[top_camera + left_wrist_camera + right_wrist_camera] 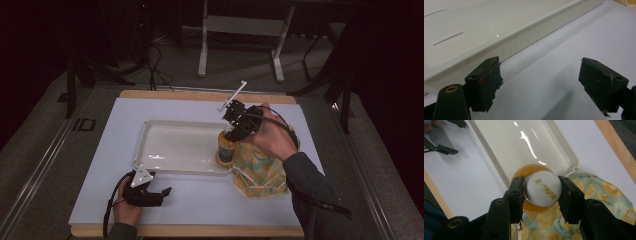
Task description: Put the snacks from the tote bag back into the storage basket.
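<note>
Presently a small orange-filled bottle with a white printed cap [543, 188] is clamped at the cap by the right gripper [542, 192], at the near right corner of the shallow white plastic tray [150, 131] — rigid, smooth, probably slippery. Beside the tray, the left gripper [540, 82] rests with jaws apart, holding nothing.

The left tongs [162, 191] lie low at the near left of the worktop [210, 200], held in the left hand [126, 207], jaws spread wide with nothing between them. The right hand [272, 135] holds the right tongs [541, 191] pointing downward, jaws clamped on a white bottle cap [543, 188].
</note>
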A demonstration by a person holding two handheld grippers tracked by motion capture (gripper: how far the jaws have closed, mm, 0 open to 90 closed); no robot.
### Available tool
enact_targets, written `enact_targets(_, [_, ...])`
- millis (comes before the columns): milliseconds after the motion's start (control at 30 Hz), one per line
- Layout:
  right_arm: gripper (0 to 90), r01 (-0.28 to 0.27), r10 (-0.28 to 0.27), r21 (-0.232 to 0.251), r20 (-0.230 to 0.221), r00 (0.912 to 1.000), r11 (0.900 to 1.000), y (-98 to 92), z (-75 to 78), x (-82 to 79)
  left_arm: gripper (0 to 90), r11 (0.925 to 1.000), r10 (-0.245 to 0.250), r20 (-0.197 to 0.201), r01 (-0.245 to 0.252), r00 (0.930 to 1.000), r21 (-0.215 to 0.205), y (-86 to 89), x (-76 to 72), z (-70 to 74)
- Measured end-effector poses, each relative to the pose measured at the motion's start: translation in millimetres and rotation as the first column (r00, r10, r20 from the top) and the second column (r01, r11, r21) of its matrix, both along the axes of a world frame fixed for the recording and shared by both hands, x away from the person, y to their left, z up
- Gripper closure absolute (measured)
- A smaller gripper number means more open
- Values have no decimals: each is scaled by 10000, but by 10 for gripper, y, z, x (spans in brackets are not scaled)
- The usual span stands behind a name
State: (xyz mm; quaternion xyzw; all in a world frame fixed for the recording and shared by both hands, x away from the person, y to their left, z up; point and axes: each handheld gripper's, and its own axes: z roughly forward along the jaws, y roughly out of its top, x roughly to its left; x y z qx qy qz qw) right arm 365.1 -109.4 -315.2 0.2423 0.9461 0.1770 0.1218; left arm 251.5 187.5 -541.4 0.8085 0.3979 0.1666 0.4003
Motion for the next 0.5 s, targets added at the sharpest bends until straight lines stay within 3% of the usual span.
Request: enact_targets(500, [586, -57, 58, 152, -50, 10000, 9999, 6, -121, 33, 182, 10000, 31, -19, -31, 10000, -12, 1, 3, -1])
